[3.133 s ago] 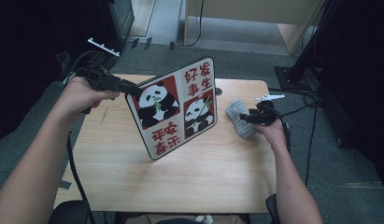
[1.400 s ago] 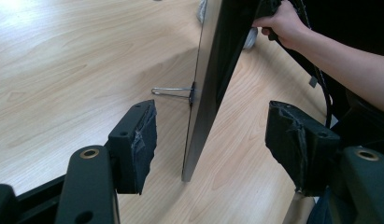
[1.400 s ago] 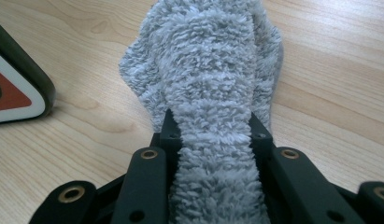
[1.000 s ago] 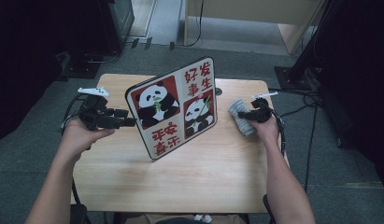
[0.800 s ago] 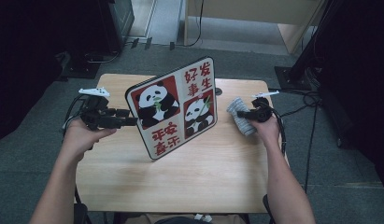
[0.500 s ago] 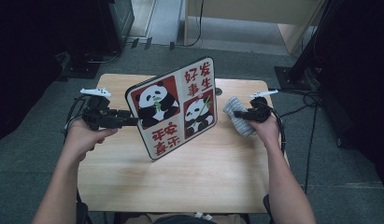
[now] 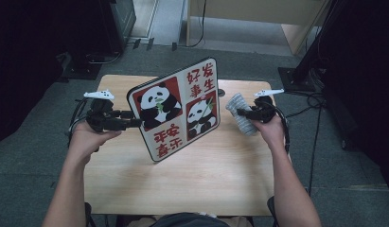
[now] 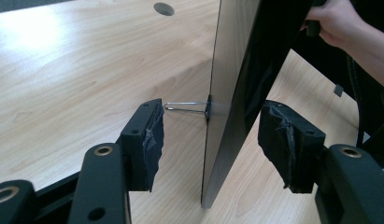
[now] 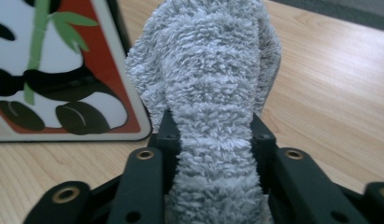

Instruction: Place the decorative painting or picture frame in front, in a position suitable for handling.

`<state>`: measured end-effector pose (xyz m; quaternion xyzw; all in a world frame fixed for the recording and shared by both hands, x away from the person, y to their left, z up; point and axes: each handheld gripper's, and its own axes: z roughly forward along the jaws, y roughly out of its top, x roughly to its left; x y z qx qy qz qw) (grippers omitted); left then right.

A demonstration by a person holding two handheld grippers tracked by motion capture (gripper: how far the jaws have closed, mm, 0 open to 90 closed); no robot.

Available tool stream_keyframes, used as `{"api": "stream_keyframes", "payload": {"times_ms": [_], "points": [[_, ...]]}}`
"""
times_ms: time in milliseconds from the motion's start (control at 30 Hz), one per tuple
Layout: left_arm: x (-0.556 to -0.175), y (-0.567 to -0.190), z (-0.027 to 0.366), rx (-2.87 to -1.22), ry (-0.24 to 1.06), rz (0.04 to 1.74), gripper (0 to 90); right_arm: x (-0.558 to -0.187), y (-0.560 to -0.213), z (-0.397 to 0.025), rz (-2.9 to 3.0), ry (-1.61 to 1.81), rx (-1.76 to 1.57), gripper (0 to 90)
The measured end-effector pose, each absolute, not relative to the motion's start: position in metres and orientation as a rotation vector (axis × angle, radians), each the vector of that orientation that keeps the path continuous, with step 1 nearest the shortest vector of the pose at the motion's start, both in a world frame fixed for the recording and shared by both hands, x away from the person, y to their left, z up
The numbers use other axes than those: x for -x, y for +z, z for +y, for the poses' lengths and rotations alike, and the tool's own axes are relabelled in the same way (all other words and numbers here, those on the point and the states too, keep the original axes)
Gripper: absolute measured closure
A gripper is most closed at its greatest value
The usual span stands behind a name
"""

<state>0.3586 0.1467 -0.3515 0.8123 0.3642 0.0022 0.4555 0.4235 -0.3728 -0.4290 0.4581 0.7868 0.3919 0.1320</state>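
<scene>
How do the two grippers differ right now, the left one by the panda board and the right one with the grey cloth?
The left gripper is open, its jaws standing either side of the panda board's edge without touching it; the right gripper is shut on the grey cloth. The left sits at the upright board, while the right holds off beside it. Both are hand-held above the wooden table.

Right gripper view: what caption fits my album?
Right gripper squeezing a fluffy grey cloth beside the panda board.
</scene>
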Motion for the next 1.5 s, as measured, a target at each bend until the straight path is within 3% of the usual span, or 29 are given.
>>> {"api": "stream_keyframes", "payload": {"times_ms": [133,500,633,1067,1500], "points": [[-0.356,-0.355,0.146,-1.996,0.027,0.894,42.3,-0.419,-0.422,-0.368,2.238,1.116,-1.291,68.5],[-0.361,-0.367,0.143,-1.964,-0.075,0.916,38.4,-0.419,-0.409,-0.359,2.245,1.165,-1.283,68.7],[-0.358,-0.365,0.140,-1.968,-0.007,0.907,33.3,-0.420,-0.407,-0.356,2.242,1.179,-1.287,68.9],[-0.362,-0.362,0.135,-1.960,-0.070,0.860,46.5,-0.415,-0.401,-0.344,2.282,1.133,-1.235,67.3],[-0.362,-0.359,0.127,-1.941,-0.078,0.843,50.0,-0.411,-0.372,-0.336,2.294,1.149,-1.175,66.0]]}}
